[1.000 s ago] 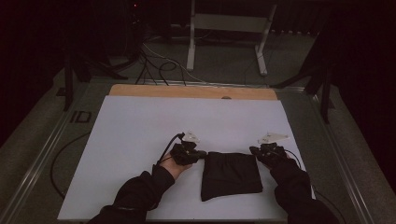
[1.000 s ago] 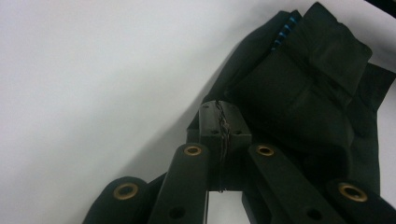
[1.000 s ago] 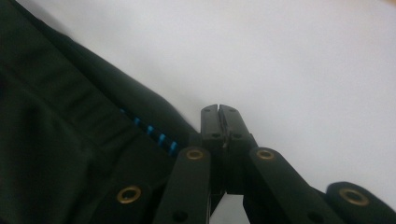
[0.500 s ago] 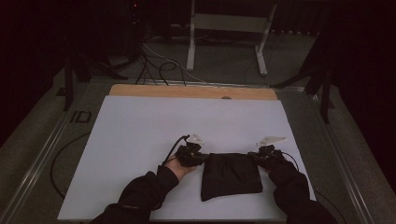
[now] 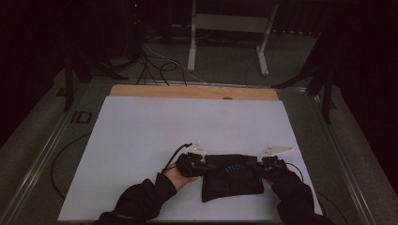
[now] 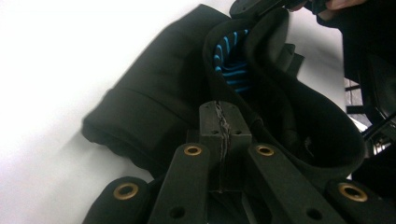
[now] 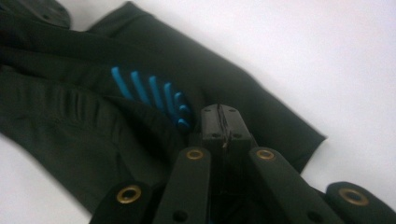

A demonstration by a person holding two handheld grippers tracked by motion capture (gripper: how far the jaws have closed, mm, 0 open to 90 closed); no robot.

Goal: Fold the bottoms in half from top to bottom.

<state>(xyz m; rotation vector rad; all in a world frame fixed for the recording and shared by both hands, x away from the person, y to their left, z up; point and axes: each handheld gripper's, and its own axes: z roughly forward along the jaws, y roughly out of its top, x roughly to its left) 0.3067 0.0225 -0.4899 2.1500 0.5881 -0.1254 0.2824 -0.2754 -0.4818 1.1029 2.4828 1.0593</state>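
A black garment point(image 5: 232, 185) with blue stripes point(image 5: 230, 169) on its inside lies near the front edge of the white table point(image 5: 141, 136). My left gripper point(image 5: 202, 166) is shut on the left end of its far edge. My right gripper point(image 5: 259, 168) is shut on the right end. The held edge is raised and curled open. In the left gripper view the black jaws point(image 6: 223, 122) meet on the thick band of the garment point(image 6: 154, 102), with the blue stripes point(image 6: 231, 65) beyond. In the right gripper view the jaws point(image 7: 223, 125) pinch the cloth point(image 7: 84, 126) beside the blue stripes point(image 7: 154, 93).
A wooden strip point(image 5: 187, 91) runs along the table's far edge. Beyond it, cables point(image 5: 155, 65) lie on the floor by a white metal stand point(image 5: 225, 28). A cable point(image 5: 58, 164) curves off the table's left side. Metal rails point(image 5: 42, 154) frame the table.
Both hands have drawn back toward the table's near edge with the garment's far edge in the jaws. That edge has lifted and folded over, and the blue stripes now show.
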